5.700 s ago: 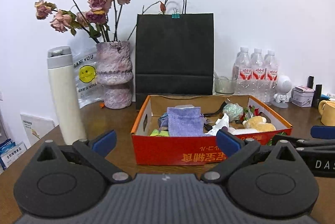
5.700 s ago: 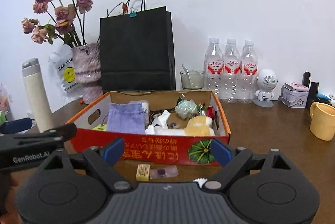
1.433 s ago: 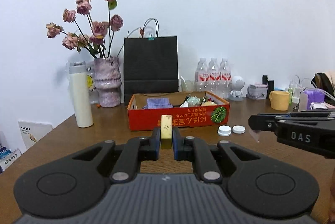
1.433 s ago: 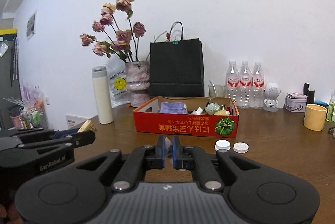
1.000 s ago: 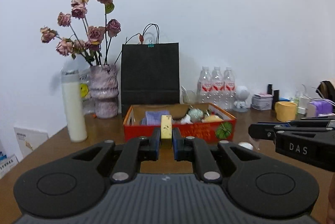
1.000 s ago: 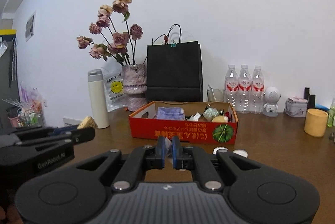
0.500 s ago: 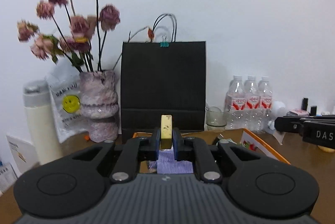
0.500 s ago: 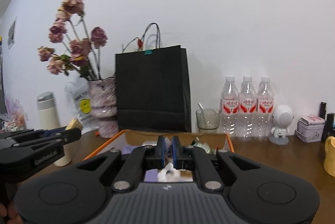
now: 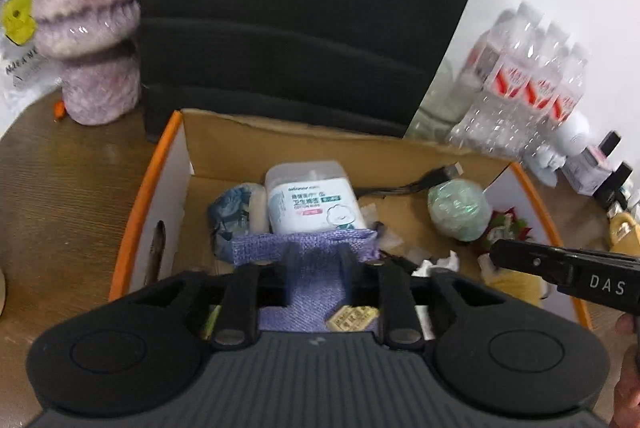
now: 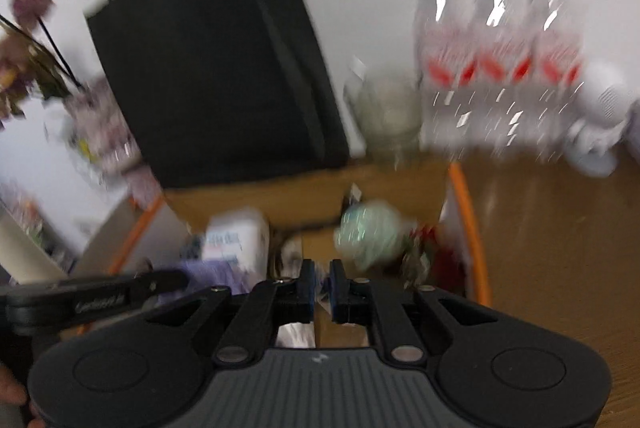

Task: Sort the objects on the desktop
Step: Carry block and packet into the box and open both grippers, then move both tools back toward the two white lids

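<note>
Spreading my left fingers (image 9: pixel 318 268) over the cardboard box (image 9: pixel 150 187), I drop the yellow packet (image 9: pixel 352 318) onto the purple pouch (image 9: pixel 308 248) at six o'clock, sorted, while my right fingers (image 10: pixel 320 286) stay pressed together.

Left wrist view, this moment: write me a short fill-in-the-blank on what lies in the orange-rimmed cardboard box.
1. The small yellow printed packet lies on the ____ fabric pouch.
2. The left gripper has jaws that are ____, nothing between them.
3. The white cotton-bud tub lies inside the orange-rimmed cardboard ____.
4. Behind the box stands a ____ paper bag.

Missing: purple; opening; box; black
</note>
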Demonstrator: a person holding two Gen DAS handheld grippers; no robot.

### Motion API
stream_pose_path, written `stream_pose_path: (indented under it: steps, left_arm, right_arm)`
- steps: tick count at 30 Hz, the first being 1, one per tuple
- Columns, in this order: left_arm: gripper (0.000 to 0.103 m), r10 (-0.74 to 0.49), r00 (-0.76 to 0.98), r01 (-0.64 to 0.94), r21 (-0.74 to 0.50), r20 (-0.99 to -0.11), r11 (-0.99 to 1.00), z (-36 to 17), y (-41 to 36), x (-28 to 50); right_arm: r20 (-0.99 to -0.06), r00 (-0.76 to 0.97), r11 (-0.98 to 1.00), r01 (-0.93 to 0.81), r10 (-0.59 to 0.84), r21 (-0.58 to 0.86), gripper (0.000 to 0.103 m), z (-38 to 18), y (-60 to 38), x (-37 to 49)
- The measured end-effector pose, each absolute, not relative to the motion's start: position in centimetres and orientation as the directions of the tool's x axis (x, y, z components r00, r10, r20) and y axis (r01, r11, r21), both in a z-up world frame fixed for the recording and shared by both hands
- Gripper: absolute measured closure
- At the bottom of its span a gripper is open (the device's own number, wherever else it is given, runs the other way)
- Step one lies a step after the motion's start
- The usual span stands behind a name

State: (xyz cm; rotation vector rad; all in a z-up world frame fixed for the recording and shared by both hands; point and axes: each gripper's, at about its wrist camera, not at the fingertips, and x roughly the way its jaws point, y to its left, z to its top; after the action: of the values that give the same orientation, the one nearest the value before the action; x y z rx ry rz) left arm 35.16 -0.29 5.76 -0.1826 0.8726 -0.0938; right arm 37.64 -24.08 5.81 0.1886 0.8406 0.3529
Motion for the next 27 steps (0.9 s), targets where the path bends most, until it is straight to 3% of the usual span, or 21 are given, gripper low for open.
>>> stream_pose_path:
  steps: [1, 3, 5, 7, 9, 10, 13, 17, 27]
  left_arm:
    - [0.053, -0.154, 0.630, 0.016, -0.186, -0.761, 0.982, 5.5, -0.5, 35.3]
    - [0.041, -0.154, 0.617, 0.040, -0.165, -0.772, 0.986, 5.3, -1.0, 35.4]
    - [0.023, -0.158, 0.594, 0.063, -0.151, -0.789, 0.987, 5.3, -1.4, 35.6]
    - [0.017, -0.134, 0.587, 0.058, -0.124, -0.798, 0.991, 5.5, -1.4, 35.7]
    - [0.008, -0.114, 0.568, 0.039, -0.112, -0.815, 0.993, 6.0, -1.1, 35.9]
    - [0.006, -0.104, 0.566, 0.022, -0.111, -0.818, 0.994, 6.5, -0.9, 35.8]
    - [0.000, -0.080, 0.563, -0.001, -0.098, -0.822, 0.995, 8.1, -0.6, 35.1]
    - [0.000, 0.007, 0.540, -0.057, -0.028, -0.842, 0.998, 9.2, -0.5, 33.7]
    - [0.000, 0.061, 0.484, -0.097, 0.015, -0.873, 0.995, 10.5, -0.9, 28.2]
  right_arm:
    - [-0.714, 0.594, 0.928, -0.217, 0.372, 0.303, 0.090, 5.5, -23.9, 38.3]
    - [-0.754, 0.552, 0.935, -0.212, 0.355, 0.285, 0.089, 4.8, -23.1, 39.5]
    - [-0.806, 0.496, 0.946, -0.208, 0.322, 0.250, 0.083, 3.8, -22.1, 40.7]
    - [-0.840, 0.451, 0.952, -0.193, 0.301, 0.238, 0.062, 2.8, -21.5, 41.3]
    - [-0.861, 0.425, 0.959, -0.181, 0.278, 0.220, 0.059, 2.2, -21.2, 41.7]
    - [-0.869, 0.417, 0.962, -0.178, 0.266, 0.209, 0.056, 2.3, -21.0, 41.7]
    - [-0.881, 0.400, 0.964, -0.175, 0.254, 0.199, 0.033, 3.5, -20.6, 41.1]
    - [-0.870, 0.444, 0.972, -0.181, 0.216, 0.148, 0.012, 6.7, -20.7, 39.4]
    - [-0.905, 0.402, 0.985, -0.145, 0.142, 0.090, 0.011, 7.9, -21.6, 34.3]
